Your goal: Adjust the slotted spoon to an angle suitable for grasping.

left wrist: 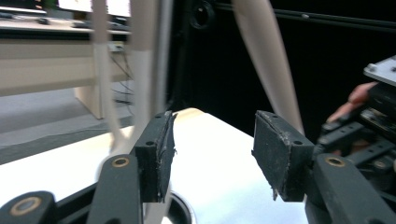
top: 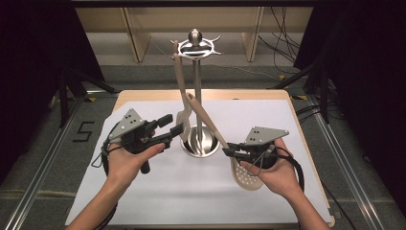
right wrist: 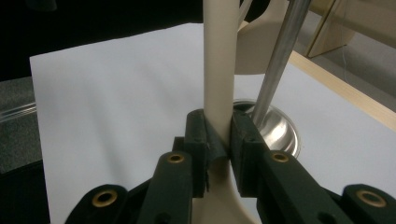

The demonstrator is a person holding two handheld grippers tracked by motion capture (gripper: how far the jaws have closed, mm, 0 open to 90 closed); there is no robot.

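A: Entry. Right tongs (top: 225,152) are clamped on the handle of the perforated skimmer (top: 247,176). In the right gripper view both pads press the pale handle (right wrist: 218,70) from either side, just above where it widens into the head.

B: Long axis of it?

A: Tilted. The head sits low, by the right hand (top: 276,172), just over the white sheet on the bench (top: 306,143). The handle climbs up and to the left toward the steel rack post (top: 197,91), ending close beside it.

B: Left tongs?

A: Left tongs (top: 173,125) stand wide open with nothing between them; the left gripper view shows bare bench through the gap. They sit just left of the slotted turner (top: 182,96), which hangs from the rack's top ring (top: 195,47), its blade down near the rack base (top: 198,142).

B: So the relation that matters?

A: My reading: the skimmer's free handle end lies up and left of the right tongs, and the ring hooks are higher still, so the handle has to rise along the post. The right hand has the job; the left is nearer the turner.

B: Any writing?

A: A dark "5" (top: 84,131) marked on the floor left of the bench. No brands legible.
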